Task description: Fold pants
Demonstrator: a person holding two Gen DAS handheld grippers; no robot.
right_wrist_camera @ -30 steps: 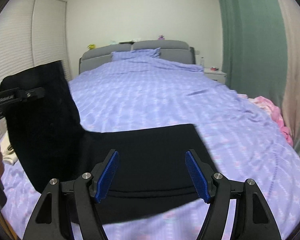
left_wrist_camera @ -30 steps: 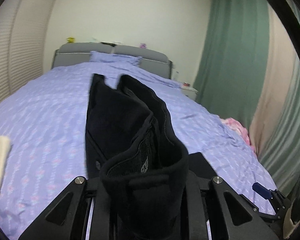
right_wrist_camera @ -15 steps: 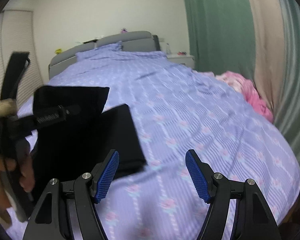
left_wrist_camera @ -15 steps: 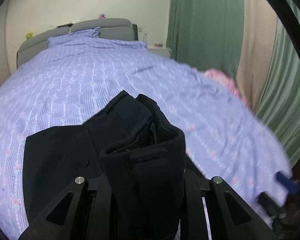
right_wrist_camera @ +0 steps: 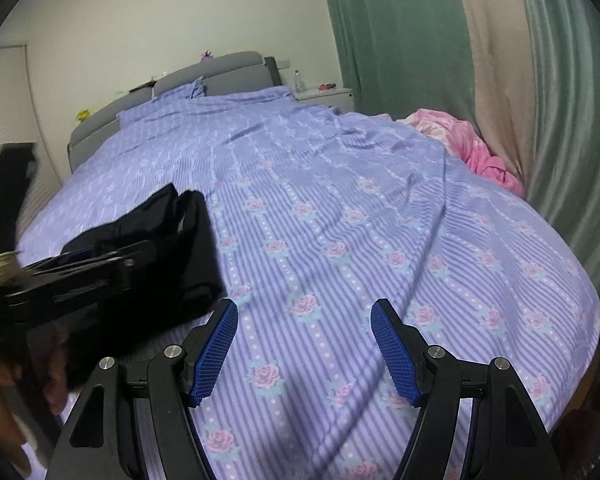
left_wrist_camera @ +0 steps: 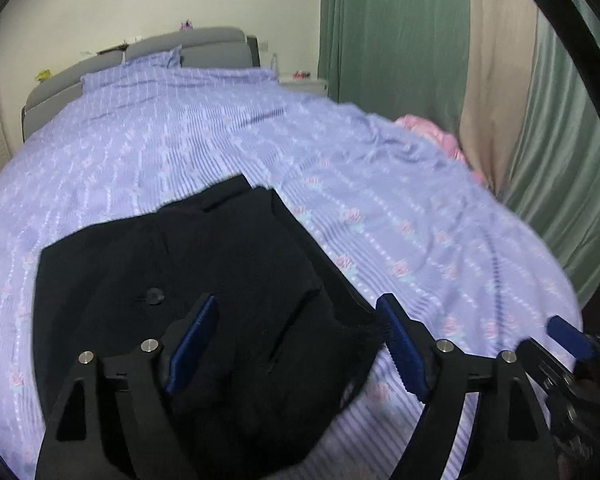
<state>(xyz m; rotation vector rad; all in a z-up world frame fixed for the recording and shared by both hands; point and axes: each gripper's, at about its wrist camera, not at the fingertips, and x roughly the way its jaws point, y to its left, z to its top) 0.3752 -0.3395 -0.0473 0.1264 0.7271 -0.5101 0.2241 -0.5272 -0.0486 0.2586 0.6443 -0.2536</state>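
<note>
Bare bedspread (right_wrist_camera: 340, 240) right of folded pants (left_wrist_camera: 188, 280), pink bundle (right_wrist_camera: 472, 148) beyond.

The left two-finger gripper with blue ribbed pads (left_wrist_camera: 298, 344) is no longer clamping the black fabric pants (left_wrist_camera: 204, 280); a second ago and half a second ago its jaws were closed on a raised bunch of the waistband, and now they are standing wide apart with cloth lying between and below them. The pants are now resting folded and flat on the lilac striped, rose-printed bedcover (left_wrist_camera: 380, 208), where before a length was hanging up from the gripper. In the right wrist view, the pants (right_wrist_camera: 188, 236) are sitting further left than a second ago, no longer spread under the right gripper (right_wrist_camera: 304, 348).
</note>
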